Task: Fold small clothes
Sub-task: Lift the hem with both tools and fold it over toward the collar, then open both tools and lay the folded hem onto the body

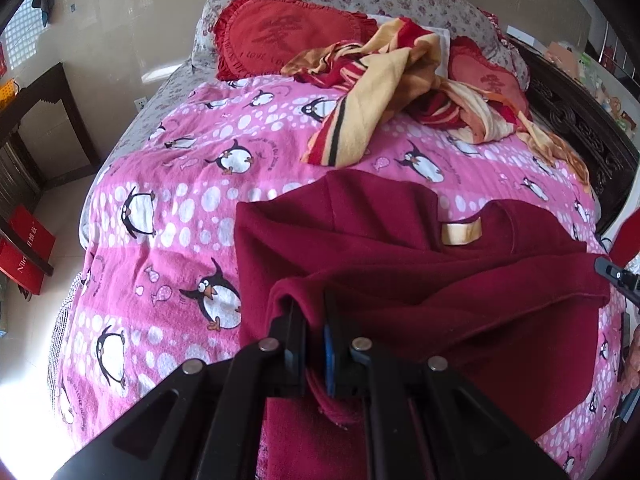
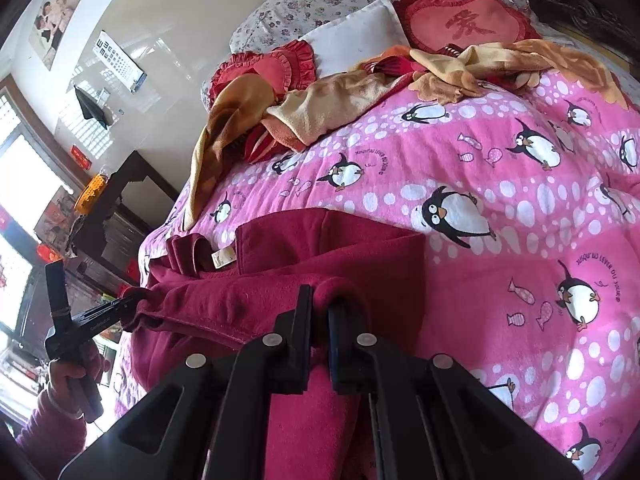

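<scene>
Pink penguin-print bedding [image 1: 168, 216] covers the bed in front of me, with red heart cushions [image 1: 276, 32] and a rumpled yellow-and-red striped blanket [image 1: 392, 92] piled toward the headboard. On the near half of the bed lies the dark red fleece garment [image 1: 360, 240], spread flat at its far part, its neck opening and cream label [image 1: 460, 232] turned up. Its long axis runs across the bed from one of my hands to the other, and the near edge is lifted off the bedding between them.

I have my left gripper [image 1: 316, 320] clenched on a bunched fold at one end of that raised edge; the fabric wraps over both fingers. My right gripper [image 2: 320, 308] is clamped the same way on the other end, with fleece humped over its fingertips. In the right wrist view the cloth stretches away leftward to my left gripper [image 2: 120, 308], held in my left hand [image 2: 76, 372], with a pink sleeve [image 2: 52, 432] below it.
</scene>
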Demonstrator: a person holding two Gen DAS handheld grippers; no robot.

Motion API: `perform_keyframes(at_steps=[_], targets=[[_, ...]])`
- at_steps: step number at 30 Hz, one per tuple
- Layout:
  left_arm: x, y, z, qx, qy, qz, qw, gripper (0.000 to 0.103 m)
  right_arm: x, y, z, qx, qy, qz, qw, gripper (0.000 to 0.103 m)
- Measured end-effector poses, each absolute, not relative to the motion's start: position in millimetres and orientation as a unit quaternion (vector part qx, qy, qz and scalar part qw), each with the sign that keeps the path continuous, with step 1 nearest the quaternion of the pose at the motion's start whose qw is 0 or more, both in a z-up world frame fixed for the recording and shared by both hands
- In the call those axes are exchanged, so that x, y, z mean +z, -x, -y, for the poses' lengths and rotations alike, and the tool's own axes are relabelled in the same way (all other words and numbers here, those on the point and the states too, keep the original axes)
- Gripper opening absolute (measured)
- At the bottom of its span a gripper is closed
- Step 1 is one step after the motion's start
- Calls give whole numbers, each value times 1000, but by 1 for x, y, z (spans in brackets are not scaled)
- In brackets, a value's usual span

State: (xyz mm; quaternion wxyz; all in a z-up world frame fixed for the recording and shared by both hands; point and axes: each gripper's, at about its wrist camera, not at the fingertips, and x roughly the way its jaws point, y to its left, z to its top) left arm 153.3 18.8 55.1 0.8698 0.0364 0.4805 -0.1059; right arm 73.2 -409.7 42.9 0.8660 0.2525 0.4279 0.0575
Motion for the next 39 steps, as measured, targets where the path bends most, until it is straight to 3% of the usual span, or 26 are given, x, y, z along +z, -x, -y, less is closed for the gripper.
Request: perform_keyframes(at_steps=[10,17,19,22,24,25,30,39], targets=[[47,-153,-12,-96,-56,-472,874,9,23,-88,410,41,-243,-464,851,1],[45,-152,-12,-98,-57,-471,875,12,36,-78,404,43,-236,-448,861,12],[47,-151,-13,-104,-55,-474,873,16,41,-72,404,43,-235,-441,865,14],[56,-148,-19,-118,-35,-482,868,36,48,-59,407,31,-232,-429,872,19],[69,-142,-28,-104,-25,-464,879,77,54,-49,412,25,-233,-422,876,19],[78,-137,-34,-101,-17,-444,890,81,56,-44,413,25,-232,-419,878,19],[102,-117,-50,-114,-6,-410,905,86,63,-23,402,54,-187,-408,892,19],[64,-110,-28,-129,-51,-453,881,85,52,-68,366,63,-134,-412,899,19]])
